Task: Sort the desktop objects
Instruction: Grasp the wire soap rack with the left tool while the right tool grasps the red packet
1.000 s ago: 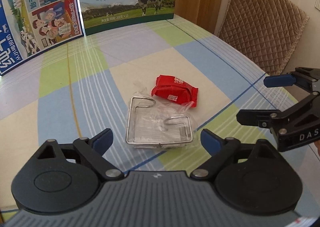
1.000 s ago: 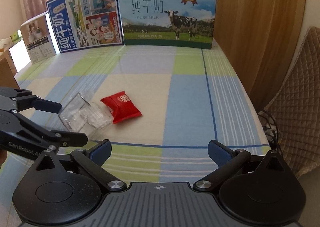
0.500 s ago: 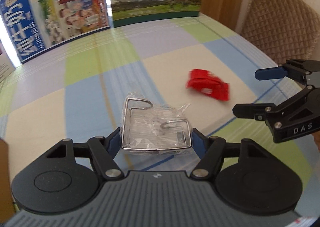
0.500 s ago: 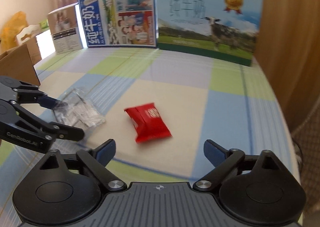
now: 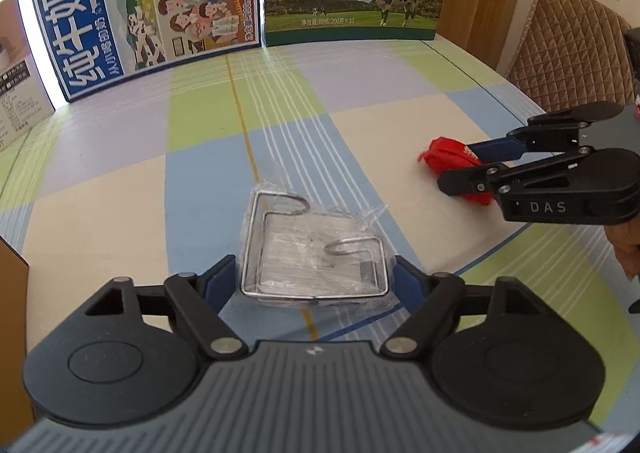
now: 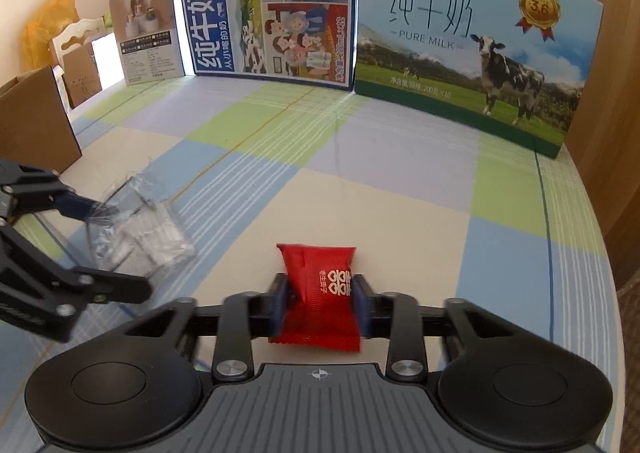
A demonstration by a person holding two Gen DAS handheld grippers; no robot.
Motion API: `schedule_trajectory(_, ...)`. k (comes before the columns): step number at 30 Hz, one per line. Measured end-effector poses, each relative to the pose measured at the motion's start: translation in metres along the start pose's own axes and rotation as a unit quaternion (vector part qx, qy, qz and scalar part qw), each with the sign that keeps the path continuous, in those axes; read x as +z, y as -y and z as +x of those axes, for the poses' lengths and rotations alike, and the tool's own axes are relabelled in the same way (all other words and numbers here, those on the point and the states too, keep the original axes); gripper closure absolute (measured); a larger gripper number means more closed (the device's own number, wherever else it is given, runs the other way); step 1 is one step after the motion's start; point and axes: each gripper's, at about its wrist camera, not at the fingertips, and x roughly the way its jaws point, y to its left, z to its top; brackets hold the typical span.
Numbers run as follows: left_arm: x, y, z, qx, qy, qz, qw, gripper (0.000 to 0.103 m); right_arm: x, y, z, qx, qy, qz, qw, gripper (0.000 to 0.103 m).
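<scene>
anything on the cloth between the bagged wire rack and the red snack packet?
Nothing: between the bagged wire rack and the red snack packet there is only bare checked tablecloth, clearest in the right wrist view. The left wrist view shows the same gap.

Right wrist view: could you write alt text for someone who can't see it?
A handheld right gripper is closing its jaws around a red snack packet on a checked tablecloth. At left, the left gripper sits around a clear-wrapped wire rack. Milk cartons stand behind.
</scene>
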Motion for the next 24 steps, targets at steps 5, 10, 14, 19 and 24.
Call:
schedule_trajectory(5,-0.014,0.007,-0.018,-0.001,-0.014,0.002,0.9999,0.036,-0.01,-0.02,-0.026,0.001,-0.027,0.04,0.999,0.077)
schedule_trajectory(10,-0.052,0.018,-0.056,-0.011,-0.039,0.002,0.9992,0.037,-0.026,-0.053,-0.061,0.007,-0.059,0.081,0.995,0.077)
schedule_trajectory(14,-0.087,0.028,-0.093,-0.018,-0.052,0.01,0.9985,0.037,-0.04,-0.082,-0.085,0.013,-0.087,0.076,0.993,0.077)
schedule_trajectory(19,-0.125,0.031,-0.131,-0.03,-0.047,-0.006,0.9984,0.037,-0.06,-0.107,-0.112,0.009,-0.104,0.083,0.991,0.077)
schedule_trajectory(24,-0.15,0.031,-0.143,-0.017,-0.027,-0.003,0.9995,0.03,-0.084,-0.128,-0.116,0.013,-0.111,0.059,0.992,0.076)
